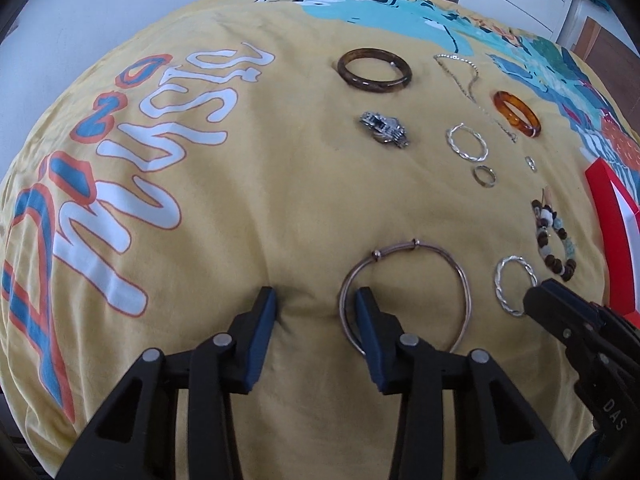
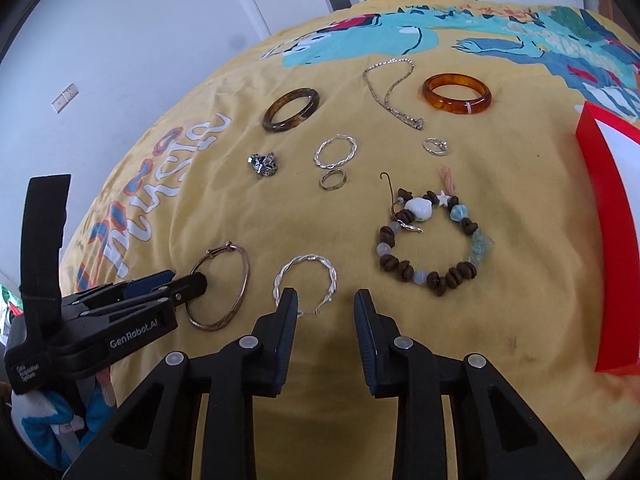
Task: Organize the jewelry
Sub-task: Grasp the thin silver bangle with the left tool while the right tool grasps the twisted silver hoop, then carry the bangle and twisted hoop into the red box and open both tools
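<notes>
Yellow bedspread (image 2: 304, 216) carries the jewelry laid flat: two twisted silver hoops, two chunky bangles (dark brown, amber), two small rings, one chain, one beaded bracelet (image 2: 430, 240), one silver clasp piece, with a red box (image 2: 608, 240) at the right; the thin copper bangle (image 1: 404, 292) lies nearest. Left gripper (image 1: 316, 304) straddles its rim, jaws parted, not clamping; right gripper (image 2: 326, 306), labelled "DAS", stands unclenched at the near twisted hoop (image 2: 306, 280); "GenRobot.AI" marks the left one.

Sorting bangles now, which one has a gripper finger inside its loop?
The thin metal bangle: the left gripper straddles its rim. The brown bangle and amber bangle lie untouched.
</notes>
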Demonstrator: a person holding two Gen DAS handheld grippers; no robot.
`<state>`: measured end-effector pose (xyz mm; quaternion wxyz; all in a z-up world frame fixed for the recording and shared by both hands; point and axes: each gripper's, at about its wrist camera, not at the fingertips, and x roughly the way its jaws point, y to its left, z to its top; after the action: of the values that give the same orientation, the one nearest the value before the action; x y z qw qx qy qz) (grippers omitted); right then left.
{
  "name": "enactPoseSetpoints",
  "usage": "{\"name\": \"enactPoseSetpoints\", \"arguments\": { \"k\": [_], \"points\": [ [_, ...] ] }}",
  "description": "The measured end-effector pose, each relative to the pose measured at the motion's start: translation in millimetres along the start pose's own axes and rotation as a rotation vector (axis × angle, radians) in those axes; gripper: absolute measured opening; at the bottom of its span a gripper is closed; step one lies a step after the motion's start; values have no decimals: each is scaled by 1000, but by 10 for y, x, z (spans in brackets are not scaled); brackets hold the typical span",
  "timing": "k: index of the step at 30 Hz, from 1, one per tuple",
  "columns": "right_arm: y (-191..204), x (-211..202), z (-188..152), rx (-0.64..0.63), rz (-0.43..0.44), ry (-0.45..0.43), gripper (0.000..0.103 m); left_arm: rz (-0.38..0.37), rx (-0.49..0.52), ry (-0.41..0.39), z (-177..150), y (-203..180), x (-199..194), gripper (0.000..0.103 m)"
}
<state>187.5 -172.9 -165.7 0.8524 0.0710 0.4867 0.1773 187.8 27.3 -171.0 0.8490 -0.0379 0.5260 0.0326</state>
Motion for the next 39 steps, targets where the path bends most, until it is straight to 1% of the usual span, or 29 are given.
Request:
{"name": "enactPoseSetpoints", "arguments": {
  "k": [2,5,7,9,10,11,12,13,14,17,24,27,34,39],
  "points": [
    [15,89,25,-13,-16,20,20,-3,2,2,4,0,13,39],
    [23,203,48,-25,-33,43,20,-10,1,-1,17,0,32,39],
    [41,246,69,-35,-46,47,20,-11,4,-14,15,-4,35,36],
    [70,282,77,-50,-60,49,19,-9,9,-27,16,-16,28,26],
    [87,293,77,-60,-68,50,18,-8,13,-31,19,-24,17,23],
    [102,294,84,-67,-76,52,15,-6,18,-36,26,-35,4,16],
    [111,291,93,-71,-82,53,12,2,25,-42,28,-51,-15,14],
    [117,275,105,-74,-84,53,5,9,33,-46,31,-69,-28,9],
    [123,256,110,-73,-85,52,5,15,45,-49,37,-91,-46,6],
    [143,160,86,-76,-86,46,5,34,54,-58,46,-118,-104,5],
    [210,-417,-5,-82,-97,-27,5,64,52,-94,13,-117,-406,4],
    [203,-676,-80,-76,-107,-55,5,59,47,-103,-31,-97,-557,4],
    [141,-1243,-305,-41,-139,-122,5,75,71,-143,-168,-117,-909,3],
    [62,-1632,-454,-21,-156,-175,5,83,103,-188,-255,-174,-1211,2]
  ]
}}
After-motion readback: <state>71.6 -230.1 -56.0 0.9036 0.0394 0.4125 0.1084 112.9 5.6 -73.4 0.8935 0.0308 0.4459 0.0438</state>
